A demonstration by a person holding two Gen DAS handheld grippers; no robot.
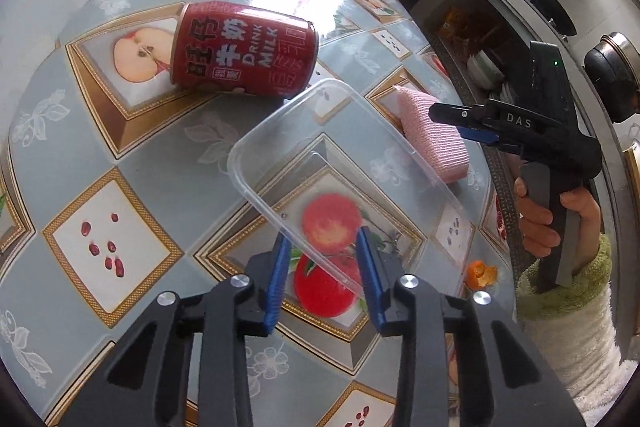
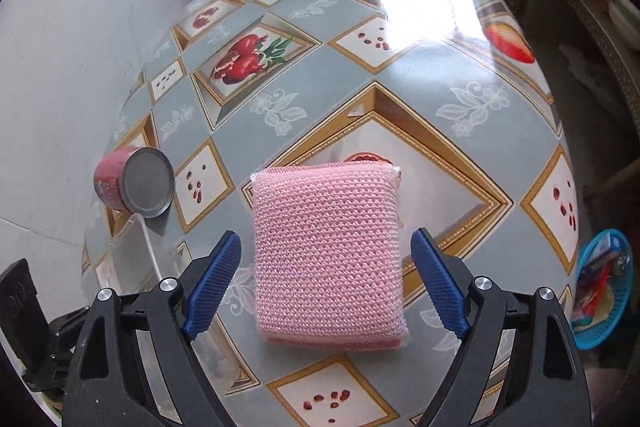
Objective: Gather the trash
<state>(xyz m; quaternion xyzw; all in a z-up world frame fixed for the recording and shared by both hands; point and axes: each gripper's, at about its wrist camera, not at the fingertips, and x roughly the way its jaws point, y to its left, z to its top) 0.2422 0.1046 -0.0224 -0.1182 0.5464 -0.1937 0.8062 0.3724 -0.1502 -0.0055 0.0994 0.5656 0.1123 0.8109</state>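
Note:
A clear plastic container [image 1: 360, 131] lies on the fruit-patterned table [image 1: 160, 163]. My left gripper [image 1: 325, 267] straddles its near rim; the blue pads stand narrowly apart and gaps show beside the thin wall. A red milk-drink can [image 1: 244, 49] lies on its side behind the container, and the right wrist view shows the can [image 2: 134, 183] end-on. My right gripper [image 2: 326, 283] hangs open over a pink knitted sponge [image 2: 326, 259], one pad on each side without touching. In the left wrist view the right gripper [image 1: 460, 123] sits just above the sponge [image 1: 436, 143].
A piece of orange peel [image 1: 482, 273] lies near the table's right edge. A person's hand [image 1: 536, 223] in a fluffy sleeve holds the right gripper. A blue basket [image 2: 604, 287] with packets sits below the table's right side. A white wall borders the left.

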